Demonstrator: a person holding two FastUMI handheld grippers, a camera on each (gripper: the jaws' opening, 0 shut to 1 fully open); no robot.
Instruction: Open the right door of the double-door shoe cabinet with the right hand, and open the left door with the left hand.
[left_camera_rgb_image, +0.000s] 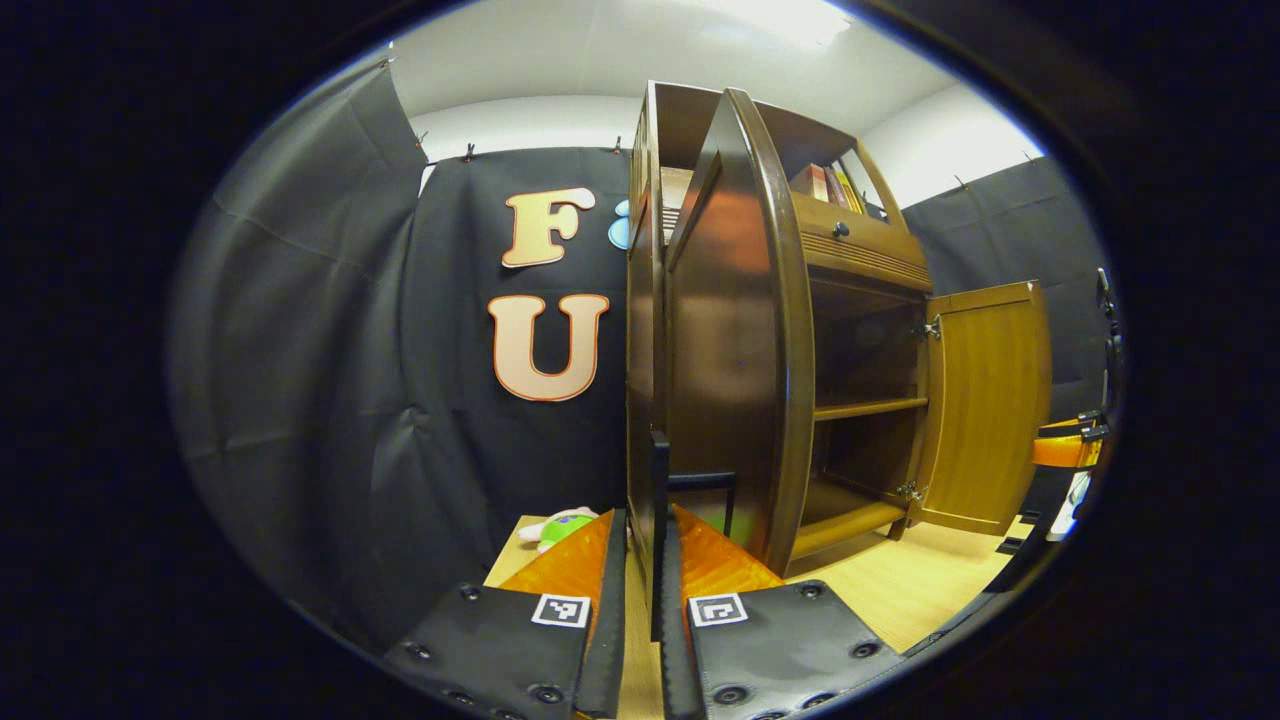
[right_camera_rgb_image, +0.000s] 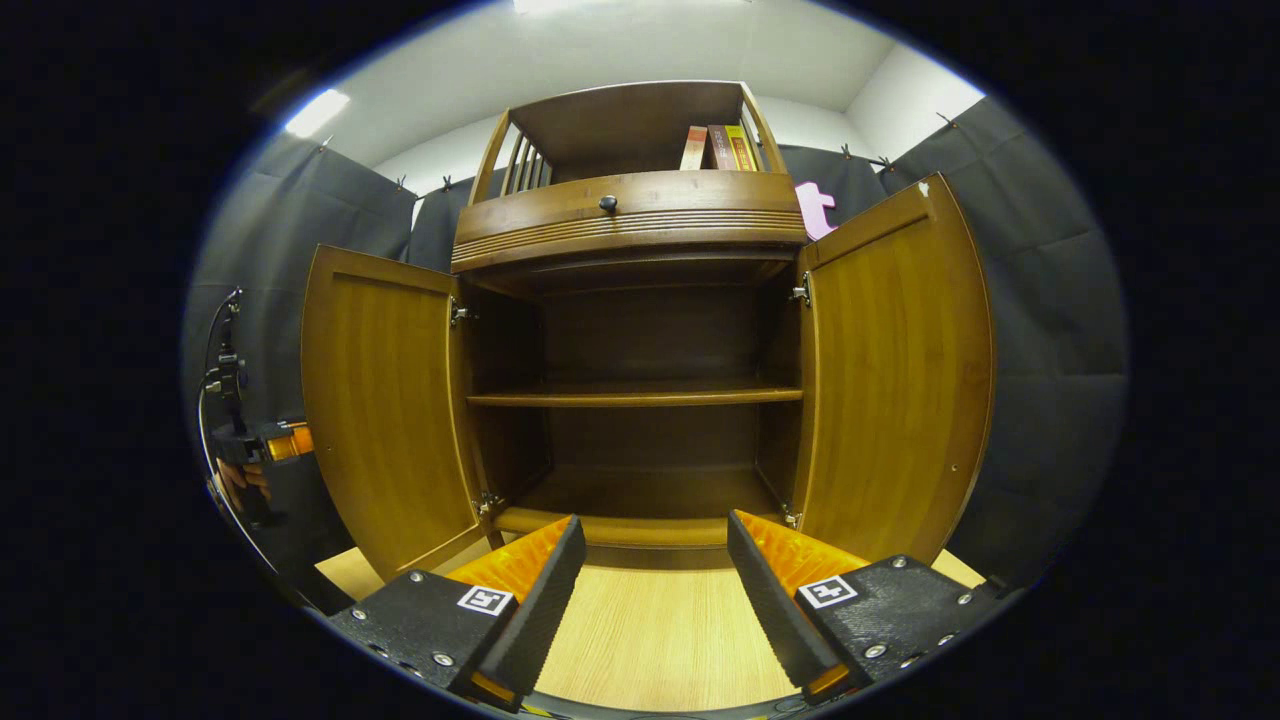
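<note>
1. Shoe cabinet (right_camera_rgb_image: 640, 300) stands on the wooden floor (right_camera_rgb_image: 650, 630) with two doors, both swung open: left door (right_camera_rgb_image: 385, 400), right door (right_camera_rgb_image: 900, 380).
2. Inside it are two shelf levels; three books (right_camera_rgb_image: 715, 148) stand on top.
3. Left tongs (left_camera_rgb_image: 640, 600) are clamped on the left door's edge (left_camera_rgb_image: 655, 520).
4. Right tongs (right_camera_rgb_image: 655, 575) are spread apart before the cabinet, gripping nothing.
5. One plush toy (left_camera_rgb_image: 560, 525) lies left of the cabinet.

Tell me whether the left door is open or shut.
Open. The left door swings clear of the cabinet, baring the shelf.
</note>
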